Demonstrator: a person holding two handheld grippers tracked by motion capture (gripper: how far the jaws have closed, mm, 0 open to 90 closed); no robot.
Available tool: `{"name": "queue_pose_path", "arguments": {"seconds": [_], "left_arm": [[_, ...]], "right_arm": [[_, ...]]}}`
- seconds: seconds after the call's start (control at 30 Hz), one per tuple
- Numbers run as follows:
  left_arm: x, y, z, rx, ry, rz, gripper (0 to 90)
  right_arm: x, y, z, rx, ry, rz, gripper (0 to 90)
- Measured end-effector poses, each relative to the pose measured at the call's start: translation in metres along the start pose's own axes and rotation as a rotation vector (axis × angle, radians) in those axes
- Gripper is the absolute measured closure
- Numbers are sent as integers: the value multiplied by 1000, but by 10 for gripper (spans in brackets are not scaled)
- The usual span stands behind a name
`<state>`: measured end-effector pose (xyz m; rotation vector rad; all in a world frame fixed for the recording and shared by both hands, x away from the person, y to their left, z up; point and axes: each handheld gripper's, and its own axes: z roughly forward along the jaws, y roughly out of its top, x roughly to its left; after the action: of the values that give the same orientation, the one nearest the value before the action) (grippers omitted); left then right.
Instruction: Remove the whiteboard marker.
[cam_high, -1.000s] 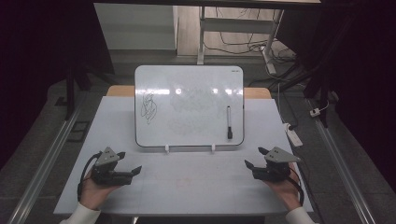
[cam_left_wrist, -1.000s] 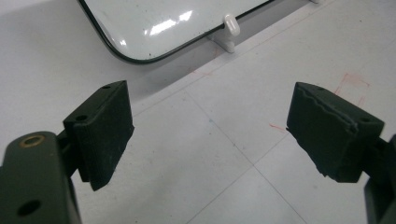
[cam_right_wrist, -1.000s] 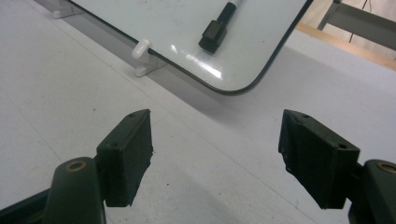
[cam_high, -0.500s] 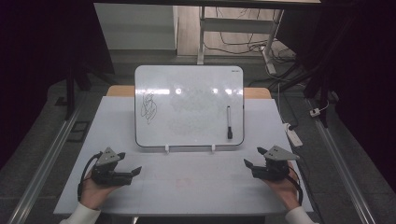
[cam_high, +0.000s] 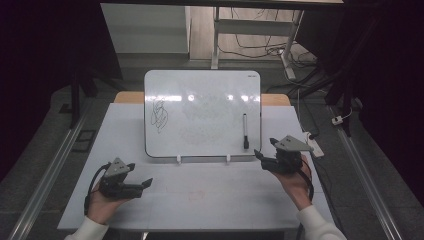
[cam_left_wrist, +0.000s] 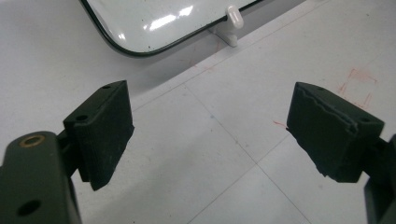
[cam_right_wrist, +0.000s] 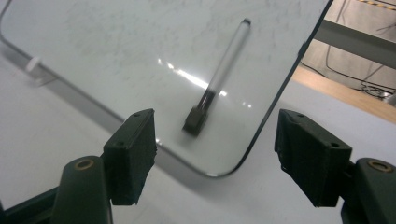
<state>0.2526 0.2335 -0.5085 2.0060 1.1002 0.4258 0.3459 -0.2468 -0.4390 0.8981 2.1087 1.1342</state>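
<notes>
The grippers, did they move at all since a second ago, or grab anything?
The right gripper rose a little and edged forward toward the black marker pen lying on the white rectangular whiteboard; its jaws are open and hold nothing. The left gripper stayed low over the white table, open and empty. Whiteboard, marker and black scribble did not move.

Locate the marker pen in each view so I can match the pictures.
High view: marker pen upright on the whiteboard's right side, ahead of the right tool.
Left gripper view: not in it.
Right gripper view: centre, slanting, beyond the open jaws.
Shared landmark: the whiteboard's dark rounded edge.
</notes>
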Motion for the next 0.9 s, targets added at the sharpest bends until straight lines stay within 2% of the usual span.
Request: {"name": "queue_pose_path", "arguments": {"seconds": [0.17, 0.27, 0.3, 0.43, 0.53, 0.67, 0.7, 0.9], "left_arm": [[0, 0, 1, 5, 0, 7, 153], [0, 0, 2, 6, 0, 8, 153], [0, 0, 2, 6, 0, 9, 153], [0, -1, 1, 5, -1, 11, 154], [0, -1, 1, 4, 0, 10, 155], [0, -2, 1, 4, -2, 12, 155], [0, -2, 2, 3, -2, 13, 156], [-1, -2, 3, 10, 3, 29, 158]], "right_arm": [[-4, 24, 23, 14, -17, 45, 310], [-4, 32, 33, 28, -29, 48, 323], [-4, 40, 44, 44, -45, 44, 341], [-4, 52, 64, 78, -72, 52, 377], [-5, 57, 75, 87, -75, 72, 424], [-3, 60, 84, 98, -97, 63, 464], [-1, 61, 90, 112, -119, 58, 488], [2, 62, 103, 110, -162, 59, 594]]}}
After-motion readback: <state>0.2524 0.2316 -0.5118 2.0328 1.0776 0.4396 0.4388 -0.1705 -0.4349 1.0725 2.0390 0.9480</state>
